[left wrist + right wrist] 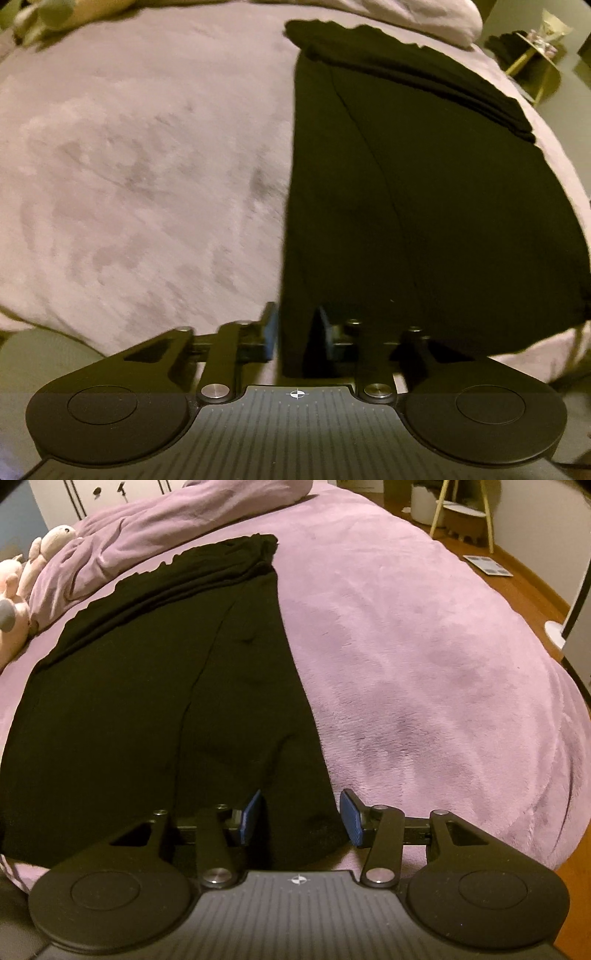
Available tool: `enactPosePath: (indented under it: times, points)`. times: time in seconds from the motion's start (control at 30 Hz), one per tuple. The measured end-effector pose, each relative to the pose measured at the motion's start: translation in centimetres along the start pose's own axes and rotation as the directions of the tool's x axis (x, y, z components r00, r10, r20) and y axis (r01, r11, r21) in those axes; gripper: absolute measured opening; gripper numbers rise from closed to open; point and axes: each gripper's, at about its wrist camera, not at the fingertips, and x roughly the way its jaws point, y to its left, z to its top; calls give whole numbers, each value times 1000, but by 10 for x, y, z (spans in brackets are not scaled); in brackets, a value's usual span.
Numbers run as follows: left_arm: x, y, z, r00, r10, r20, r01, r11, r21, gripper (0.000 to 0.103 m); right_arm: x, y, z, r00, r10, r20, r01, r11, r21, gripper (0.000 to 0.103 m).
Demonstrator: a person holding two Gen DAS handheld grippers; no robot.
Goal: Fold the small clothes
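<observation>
A garment point(147, 701) lies flat on a bed point(424, 664), with a folded band along its far edge. The left tool point(293, 332) sits at the garment's near left corner, cloth between its pads. The right tool point(299, 816) sits at the near right corner, straddling the edge. Stuffed toys point(14, 602) rest at the bed's far left. A stool point(461, 513) stands on the floor beyond the bed.

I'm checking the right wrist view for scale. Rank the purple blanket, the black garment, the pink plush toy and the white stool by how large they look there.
1. purple blanket
2. black garment
3. pink plush toy and white stool: both look small and alike; the toy is cut off at the edge and the stool stands farther away, so no ranking between them.
</observation>
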Motion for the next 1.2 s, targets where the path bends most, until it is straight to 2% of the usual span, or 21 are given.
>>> enactPosePath:
  times: [0.1,0.23,0.33,0.43,0.53,0.67,0.73,0.83,0.93,1.07,1.13,1.17,1.2]
  points:
    - [2,2,2,999,-36,-25,36,999,-6,10,1,-3,0,1000,17,-10,-17,1000,1,36]
    - [4,4,8,997,-58,-51,58,998,-3,6,0,-8,1,998,51,-26,-51,999,11,16]
    - [-1,6,13,993,-107,-53,106,994,-20,5,0,-14,5,994,102,-43,-99,993,64,8]
    - [-10,10,23,983,-181,-31,179,982,-62,5,-2,-23,13,980,194,-50,-184,969,163,6]
    - [-21,11,41,968,-250,22,251,963,-96,5,-5,-26,27,959,283,-21,-270,934,235,6]
    - [-29,15,75,950,-295,105,308,940,-145,5,-5,-22,53,932,361,41,-357,890,282,6]
    - [-29,16,94,950,-274,146,296,942,-159,5,-2,-18,69,927,370,70,-374,882,287,6]
    - [-21,20,119,957,-222,187,256,949,-184,5,6,-11,96,930,347,116,-366,891,268,6]
    - [-3,27,146,975,-135,179,176,955,-238,6,20,-8,121,938,309,155,-343,894,288,6]
    - [24,37,167,989,-68,134,112,929,-353,9,38,-2,144,956,208,208,-263,921,288,9]
    - [21,36,168,985,-13,173,74,933,-353,19,37,-8,147,956,156,250,-231,923,307,13]
    - [18,36,166,980,1,201,68,938,-339,22,34,-11,146,951,130,282,-217,928,303,13]
    - [15,36,163,974,2,226,70,948,-310,25,31,-12,145,946,121,302,-211,934,287,19]
